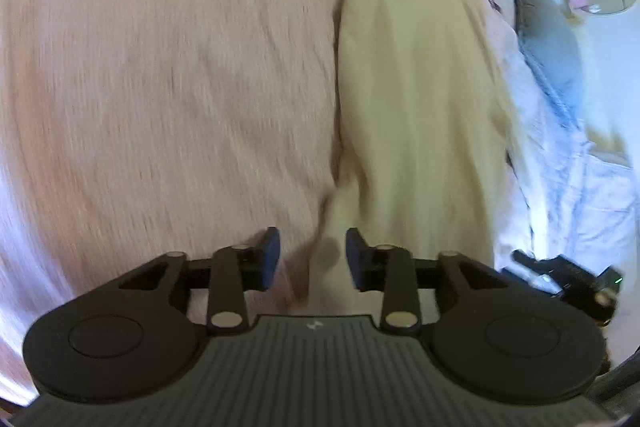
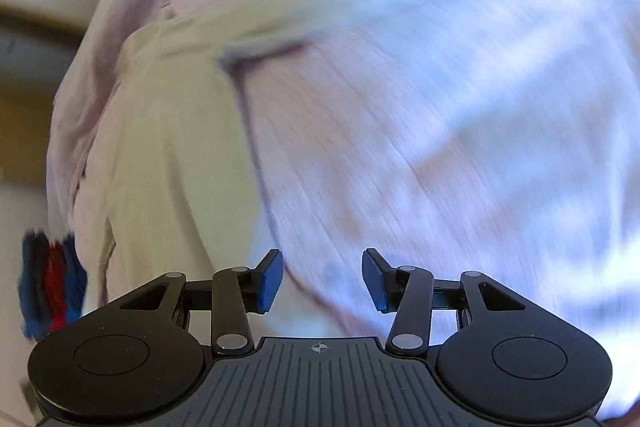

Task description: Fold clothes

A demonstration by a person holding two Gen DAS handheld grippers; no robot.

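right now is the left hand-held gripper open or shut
Open: the left hand-held gripper shows a clear gap between its blue pads, nothing clamped, above the cream garment.

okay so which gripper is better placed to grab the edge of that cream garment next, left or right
Left, probably. The left gripper has its open jaws right over the cream garment where it meets the pink cloth. The right gripper, also open, faces mostly pink cloth, with the cream fabric off to its side.
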